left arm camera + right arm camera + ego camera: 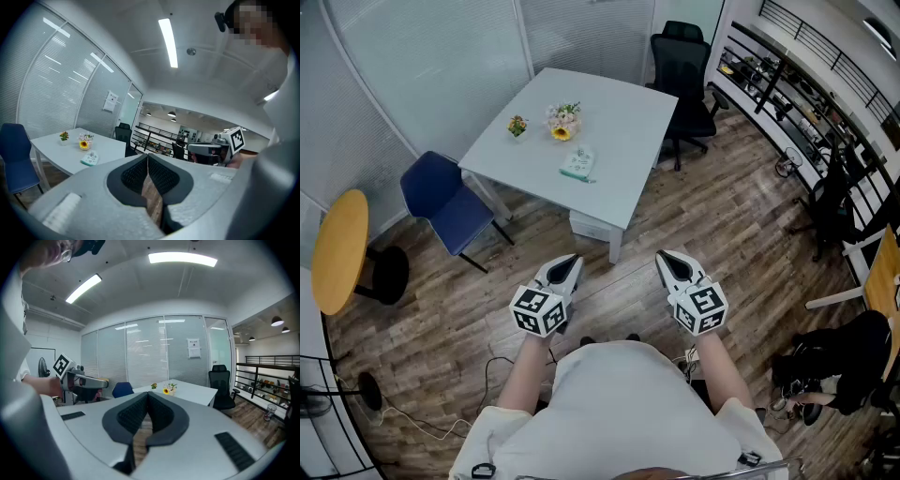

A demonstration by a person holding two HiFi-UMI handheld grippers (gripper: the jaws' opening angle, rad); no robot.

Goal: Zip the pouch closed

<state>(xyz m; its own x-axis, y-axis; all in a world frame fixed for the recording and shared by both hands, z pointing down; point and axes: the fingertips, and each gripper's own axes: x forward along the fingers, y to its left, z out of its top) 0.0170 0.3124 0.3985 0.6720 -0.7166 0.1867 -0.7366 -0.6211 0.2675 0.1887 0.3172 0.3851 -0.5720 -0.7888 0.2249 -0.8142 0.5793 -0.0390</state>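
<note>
The pouch (577,165), a small teal and white one, lies on the white table (619,122) far ahead of me, near its front edge; the left gripper view shows this pouch (89,159) too. My left gripper (565,268) and right gripper (674,263) are held side by side at waist height, well short of the table. The left gripper (147,157) is shut, its dark pads pressed together with nothing between them. The right gripper (147,394) is shut the same way and holds nothing. Each gripper shows in the other's view.
Small flower pots (562,122) stand on the table behind the pouch. A blue chair (441,199) is at the table's left, a black office chair (684,70) at its far right, a box (591,225) under it. A yellow round table (337,248) stands left. Cables (422,422) lie on the wood floor.
</note>
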